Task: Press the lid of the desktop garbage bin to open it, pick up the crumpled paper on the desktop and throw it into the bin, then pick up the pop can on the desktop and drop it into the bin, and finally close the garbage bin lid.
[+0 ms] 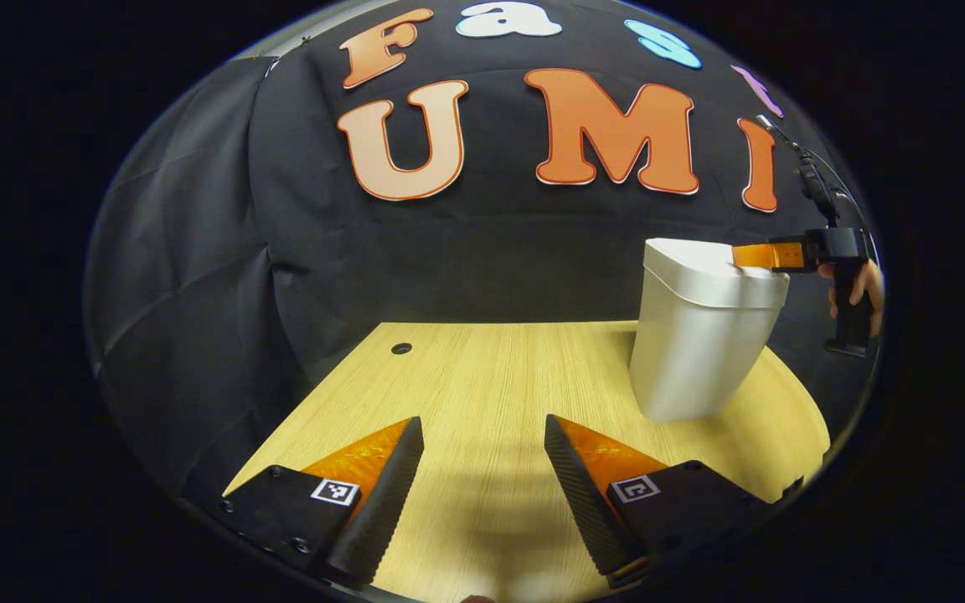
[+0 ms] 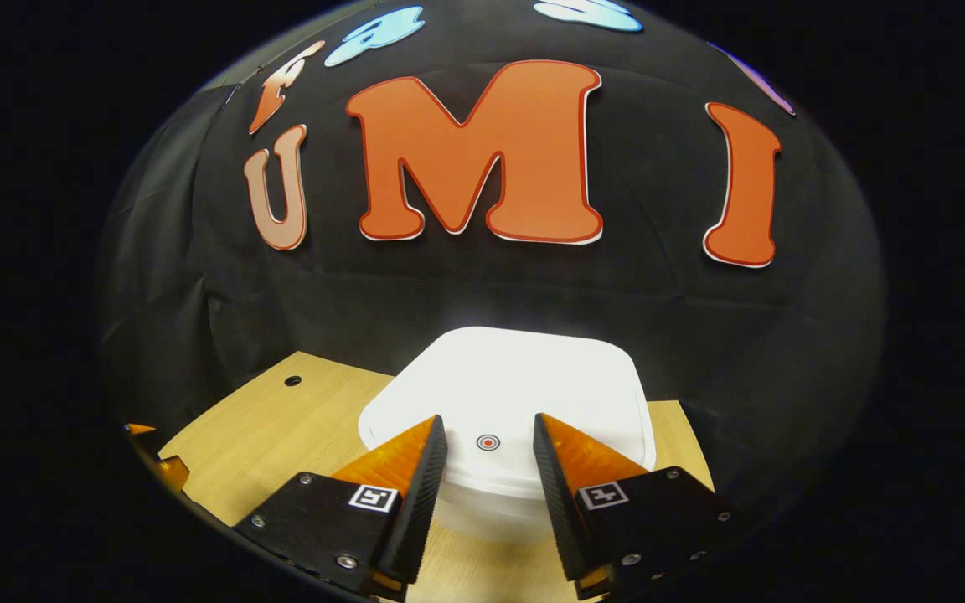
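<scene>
Nearest us, the left gripper (image 1: 482, 423) is hovering low over the wooden table (image 1: 466, 368) with its jaws spread and nothing between them; bare board is running ahead of it to the far edge at 12 o'clock, where a small round hole (image 1: 401, 347) is sitting toward 11.

At 2 o'clock the white garbage bin (image 1: 700, 352) is standing upright near the table's right edge, its lid (image 2: 499, 377) lying flat and shut; the right gripper (image 2: 488, 419) is poised at the lid, jaws released and grasping nothing, with a red ring mark (image 2: 488, 441) lying between its fingers; whether the tips are touching the lid we cannot tell.

We are reading this two ways: a shut lid about to be pressed open, or one just closed over the rubbish; where the paper and can are lying we cannot tell.

Any press, we are judging, should go straight down on the mark, since the bin is crowding the table's edge and a sideways shove could tip it.
</scene>
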